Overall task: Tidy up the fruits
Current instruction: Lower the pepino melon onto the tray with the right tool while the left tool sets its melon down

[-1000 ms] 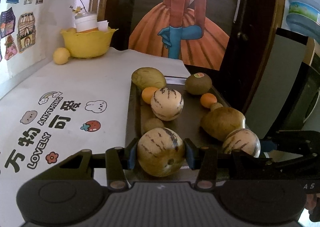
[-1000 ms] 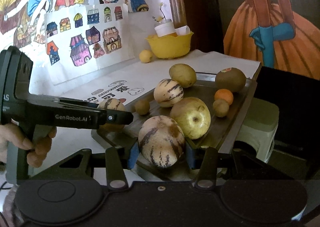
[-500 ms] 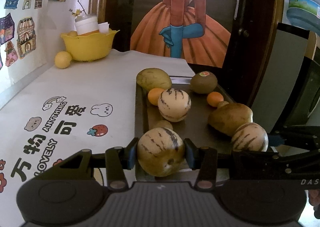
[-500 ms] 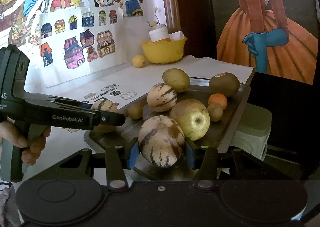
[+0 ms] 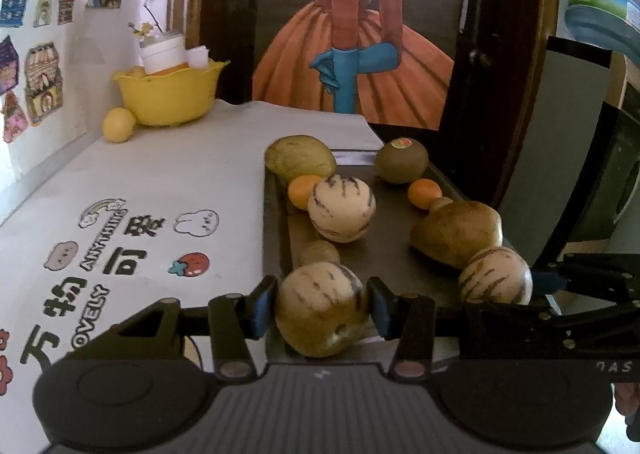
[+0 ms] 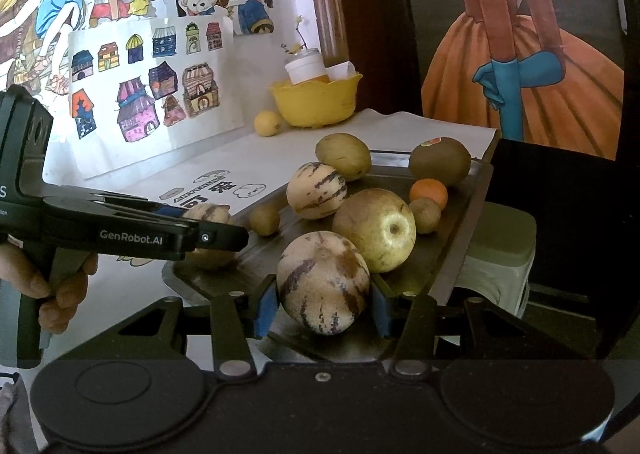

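Left gripper [image 5: 322, 308] clamped on a striped melon [image 5: 320, 310] at the near left corner of the dark tray [image 5: 276, 214]. Right gripper [image 6: 322, 304] clamped on a second striped melon [image 6: 323, 288] at the tray's near edge, just beside a pear [image 6: 374, 230]. A third melon [image 5: 341, 209], kiwi [image 5: 401, 160] and orange [image 5: 425, 193] lie farther back. Yellow bowl [image 5: 170, 92] stands far left on the table.

Around the dark grey metal tray [image 5: 276, 214]: cream round melons with brown stripes [image 5: 341, 208], small orange citrus fruits [image 5: 424, 193], an olive-brown kiwi with a red sticker [image 5: 401, 161]; beyond it, a yellow scalloped plastic bowl [image 5: 170, 96].
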### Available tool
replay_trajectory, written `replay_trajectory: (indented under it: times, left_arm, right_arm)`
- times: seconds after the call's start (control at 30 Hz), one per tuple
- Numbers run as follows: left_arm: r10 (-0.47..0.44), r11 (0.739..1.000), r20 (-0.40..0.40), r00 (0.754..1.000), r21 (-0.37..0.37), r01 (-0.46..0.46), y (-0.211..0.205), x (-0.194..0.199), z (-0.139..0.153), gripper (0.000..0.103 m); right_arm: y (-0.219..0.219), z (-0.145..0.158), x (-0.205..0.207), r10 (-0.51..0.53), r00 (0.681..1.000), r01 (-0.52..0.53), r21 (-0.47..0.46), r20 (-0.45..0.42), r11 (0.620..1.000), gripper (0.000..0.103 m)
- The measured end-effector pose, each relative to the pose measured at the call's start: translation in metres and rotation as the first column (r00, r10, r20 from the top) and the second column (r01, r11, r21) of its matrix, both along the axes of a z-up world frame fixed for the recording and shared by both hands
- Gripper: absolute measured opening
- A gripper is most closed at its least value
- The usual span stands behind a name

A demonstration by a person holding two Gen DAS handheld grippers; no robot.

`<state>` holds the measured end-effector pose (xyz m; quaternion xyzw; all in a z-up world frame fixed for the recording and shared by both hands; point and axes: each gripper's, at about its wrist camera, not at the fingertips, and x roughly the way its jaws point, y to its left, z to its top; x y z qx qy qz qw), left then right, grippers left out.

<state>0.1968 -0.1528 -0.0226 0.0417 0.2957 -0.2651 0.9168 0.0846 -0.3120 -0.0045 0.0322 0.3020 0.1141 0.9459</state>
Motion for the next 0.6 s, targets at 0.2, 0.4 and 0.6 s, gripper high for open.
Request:
replay_trajectory:
  times: [0.2,0.4,0.6]
  left_arm:
    - [0.002,1.0,0.003,1.0,0.011,-0.002,-0.002,-0.001,0.0,0.053]
    - [0.019,1.0,-0.003,1.0,0.0,-0.019,0.002,-0.002,0.001,0.059]
    - [0.063,0.997,-0.005,0.998,-0.035,-0.063,0.011,-0.008,0.004,0.072]
  right_arm:
    - [-0.001,0.0,0.0,-0.005,1.0,0.005,0.004,-0.004,1.0,0.05]
    - [-0.001,0.0,-0.004,-0.014,1.0,0.014,0.007,-0.007,1.0,0.053]
    - [-0.002,0.0,-0.01,-0.037,0.999,0.037,0.019,-0.007,0.999,0.059]
